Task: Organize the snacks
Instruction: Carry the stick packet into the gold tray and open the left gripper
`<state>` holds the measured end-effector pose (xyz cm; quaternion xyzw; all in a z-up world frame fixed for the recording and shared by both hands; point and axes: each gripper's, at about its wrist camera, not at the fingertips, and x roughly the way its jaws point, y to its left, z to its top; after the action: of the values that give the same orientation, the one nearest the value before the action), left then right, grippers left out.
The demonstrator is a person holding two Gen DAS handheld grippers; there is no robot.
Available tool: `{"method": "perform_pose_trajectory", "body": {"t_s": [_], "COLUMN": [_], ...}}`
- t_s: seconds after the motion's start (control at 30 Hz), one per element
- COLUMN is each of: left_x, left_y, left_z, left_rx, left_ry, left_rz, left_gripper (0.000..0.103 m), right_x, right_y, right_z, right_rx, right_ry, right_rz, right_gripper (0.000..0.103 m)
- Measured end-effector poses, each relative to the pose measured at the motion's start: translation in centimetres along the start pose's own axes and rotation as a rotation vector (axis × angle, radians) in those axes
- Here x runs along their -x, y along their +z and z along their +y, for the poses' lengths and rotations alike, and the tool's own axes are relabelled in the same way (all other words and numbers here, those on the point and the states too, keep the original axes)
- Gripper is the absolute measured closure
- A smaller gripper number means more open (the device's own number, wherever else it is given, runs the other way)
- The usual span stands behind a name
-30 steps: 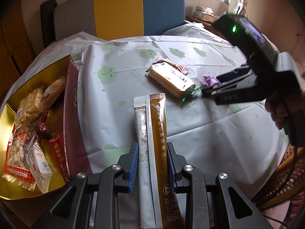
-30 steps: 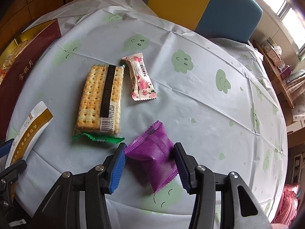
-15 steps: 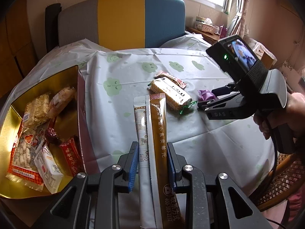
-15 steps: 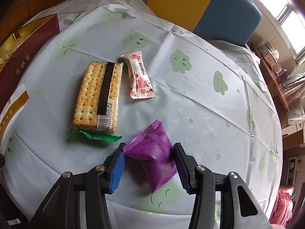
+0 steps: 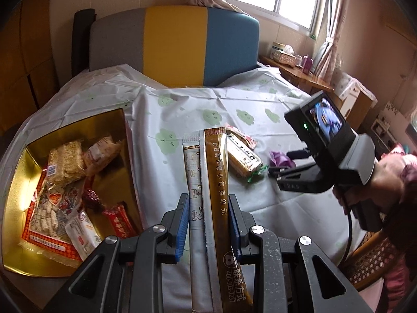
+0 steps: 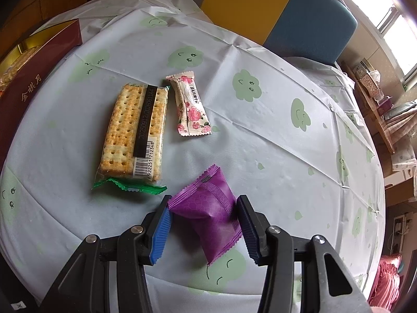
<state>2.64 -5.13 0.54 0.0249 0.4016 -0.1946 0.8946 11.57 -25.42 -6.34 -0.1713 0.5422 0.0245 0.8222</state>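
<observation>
My left gripper (image 5: pixel 208 224) is shut on a long brown and silver sachet (image 5: pixel 213 182), held upright above the table's near edge. To its left lies the open gold-lined snack box (image 5: pixel 114 122) with several packets inside. My right gripper (image 6: pixel 204 224) has its blue pads on both sides of a purple packet (image 6: pixel 208 206) that rests on the tablecloth; it also shows in the left wrist view (image 5: pixel 280 168). A cracker pack (image 6: pixel 135 130) and a pink rose-print packet (image 6: pixel 190 104) lie beyond it.
The round table has a pale cloth with green cloud faces (image 6: pixel 260 135). The maroon box wall (image 6: pixel 39 78) stands at the left. A grey, yellow and blue chair back (image 5: pixel 177 44) is behind the table. A wicker seat (image 5: pixel 370 260) is at the right.
My left gripper has risen and tilted up with the sachet, so more of the room shows. My right gripper has stayed around the purple packet, which has hardly moved.
</observation>
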Motion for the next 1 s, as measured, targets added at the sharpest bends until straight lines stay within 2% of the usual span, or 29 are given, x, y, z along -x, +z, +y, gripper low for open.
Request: {"method": "perform_pose_trajectory", "body": {"t_s": [0.33,0.53,0.77,0.9,1.0], "left_x": [1.8,2.7,3.0,3.0,2.3], "left_y": [1.7,1.8,0.3,-0.7,-1.3], "left_z": [5.0,11.0,18.4,21.1,21.8], "left_rx": [0.142,0.276,0.421,0.486,0.516], "left_ry": [0.04,0.149,0.292,0.331,0.329], "left_rz": [-0.048,-0.042,-0.015,0.0,0.027], "left_gripper": [0.075,0.075,0.075,0.074,0.073], "right_x": [0.1,0.2,0.2,0.2,0.2], "right_y": [0.0,-0.1,-0.1,-0.1,-0.1], "right_z": [0.1,0.2,0.2,0.2,0.2], "right_rx": [0.013,0.011,0.013,0.015,0.017], "right_ry": [-0.011,-0.014,-0.017,-0.017,-0.017], "right_rz": [-0.006,-0.006,-0.006,-0.005,-0.005], "right_gripper": [0.053,0.053,0.053,0.053,0.053]}}
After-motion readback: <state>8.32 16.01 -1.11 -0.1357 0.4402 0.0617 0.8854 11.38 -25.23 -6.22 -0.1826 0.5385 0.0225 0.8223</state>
